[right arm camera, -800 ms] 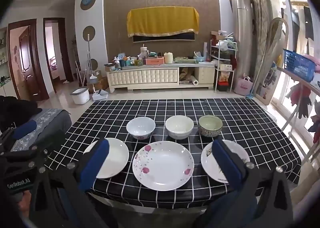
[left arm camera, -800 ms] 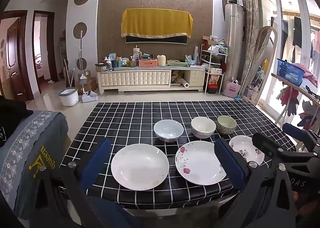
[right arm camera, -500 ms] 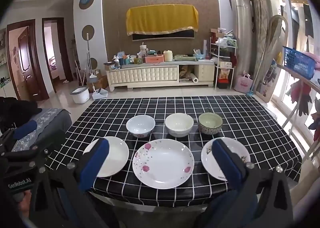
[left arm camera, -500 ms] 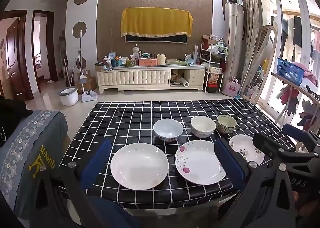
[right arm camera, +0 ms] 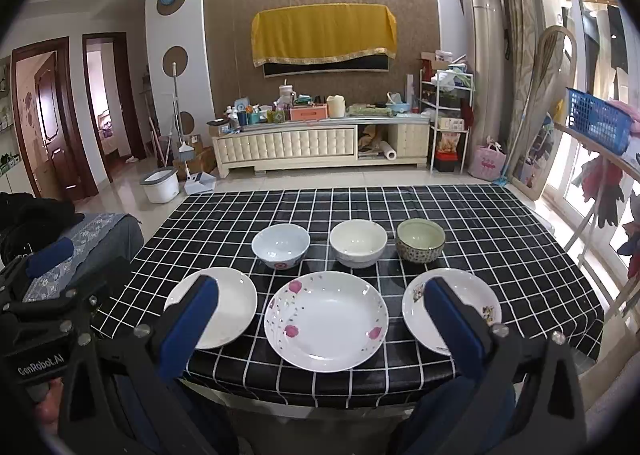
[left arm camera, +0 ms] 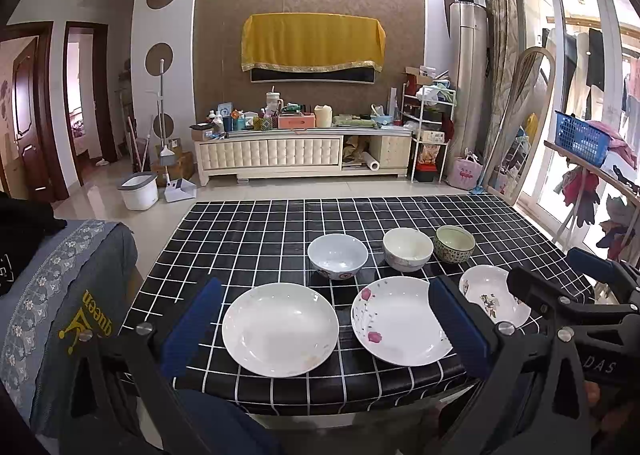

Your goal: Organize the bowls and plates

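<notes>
A home living room: a cluttered TV cabinet (left arm camera: 304,153) at twelve o'clock, mop bucket (left arm camera: 138,191) at ten, laundry rack (left arm camera: 592,175) at three.

Both grippers are showing black frames with triangular cut-outs, silver screws and blue finger pads. The left gripper (left arm camera: 324,319) is sitting low in its frame; the right gripper (right arm camera: 320,315), likewise. White "GenRobot.AI" lettering is showing at the lower left of the right view.
</notes>
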A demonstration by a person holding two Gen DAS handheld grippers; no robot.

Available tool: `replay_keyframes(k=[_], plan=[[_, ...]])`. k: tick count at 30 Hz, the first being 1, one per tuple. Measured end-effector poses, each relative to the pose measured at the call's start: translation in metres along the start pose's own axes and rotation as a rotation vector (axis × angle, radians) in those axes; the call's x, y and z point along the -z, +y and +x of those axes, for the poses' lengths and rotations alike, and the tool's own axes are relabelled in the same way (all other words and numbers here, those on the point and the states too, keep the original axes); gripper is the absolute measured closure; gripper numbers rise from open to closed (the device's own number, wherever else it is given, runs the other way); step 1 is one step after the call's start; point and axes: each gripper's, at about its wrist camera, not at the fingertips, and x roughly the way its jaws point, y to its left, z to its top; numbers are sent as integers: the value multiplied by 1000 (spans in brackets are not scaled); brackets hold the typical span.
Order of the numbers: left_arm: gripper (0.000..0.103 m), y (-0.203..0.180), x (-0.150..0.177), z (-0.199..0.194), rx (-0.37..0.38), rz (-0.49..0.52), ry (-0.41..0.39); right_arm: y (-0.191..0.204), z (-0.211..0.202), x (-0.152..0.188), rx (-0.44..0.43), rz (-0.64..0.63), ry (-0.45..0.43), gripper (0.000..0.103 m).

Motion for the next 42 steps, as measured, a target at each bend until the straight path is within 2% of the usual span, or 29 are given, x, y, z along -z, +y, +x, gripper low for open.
replay_keyframes(k=[42], plan=[[1, -3, 3, 3, 10, 13, 12, -3, -1, -2, 2, 9, 22, 0]])
